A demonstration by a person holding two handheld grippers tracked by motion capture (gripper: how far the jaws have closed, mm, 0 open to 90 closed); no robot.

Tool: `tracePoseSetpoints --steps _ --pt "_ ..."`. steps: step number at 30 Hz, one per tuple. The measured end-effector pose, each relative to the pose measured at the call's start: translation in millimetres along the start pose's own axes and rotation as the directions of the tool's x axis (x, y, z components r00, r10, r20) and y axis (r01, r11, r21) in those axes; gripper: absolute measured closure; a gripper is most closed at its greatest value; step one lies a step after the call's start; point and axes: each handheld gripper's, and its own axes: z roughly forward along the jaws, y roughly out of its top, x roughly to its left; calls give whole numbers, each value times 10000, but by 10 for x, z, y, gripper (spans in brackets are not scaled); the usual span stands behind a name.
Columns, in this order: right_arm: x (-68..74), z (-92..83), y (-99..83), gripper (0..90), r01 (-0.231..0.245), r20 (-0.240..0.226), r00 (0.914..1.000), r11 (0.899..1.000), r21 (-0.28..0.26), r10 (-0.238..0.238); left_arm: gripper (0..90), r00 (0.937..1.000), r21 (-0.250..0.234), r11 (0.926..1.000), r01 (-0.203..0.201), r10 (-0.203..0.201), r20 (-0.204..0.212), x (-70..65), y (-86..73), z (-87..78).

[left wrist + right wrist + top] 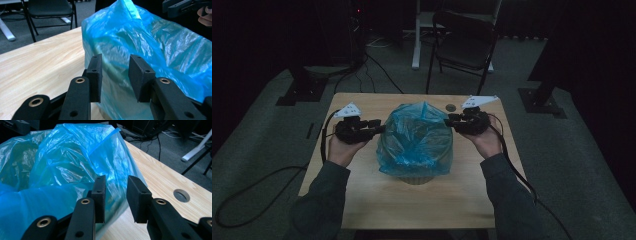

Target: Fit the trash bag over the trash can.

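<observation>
- Table (362,200): a light wooden top carries the work. It has 1 round hole (181,195) in it, which lies beyond and to the right of the right gripper's jaws in the right gripper view.
- Blue plastic bag (417,137): it lines a round bin (414,178) at the table's middle, directly between the 2 grippers. The film is pulled over the rim and hangs loosely down the outside, with a peak of slack standing up on the far side. Judged, the liner is being fitted, so the bin sits centred where both hands reach its rim equally.
- Left gripper (376,126): it sits just beside the bag's left flank, jaws pointing inward at the film. In the left gripper view (115,77) the 2 pads stand apart with a clear gap; the film lies just ahead of them, and nothing is pinched.
- Right gripper (452,120): mirrored just beside the bag's right flank. In the right gripper view (115,198) the jaws are likewise parted and hold nothing; the film hangs just past the left pad.
- Judgement: both tools are free of the bag, placed to take a fresh hold on the slack.
</observation>
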Motion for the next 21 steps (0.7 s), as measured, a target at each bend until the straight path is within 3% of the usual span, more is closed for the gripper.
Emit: tracePoseSetpoints --steps 9,12,21 --pt "-60 185 16 638 -88 59 9999 9992 388 86 635 9997 9 10000 -91 91 -245 30 118 110" --pt "-90 239 25 735 -112 -84 9999 9994 312 115 633 9989 59 9999 -88 90 -462 79 184 181" --pt "-202 223 56 840 -750 -179 9970 9970 -178 747 618 9976 366 9993 -11 37 -696 161 310 337"
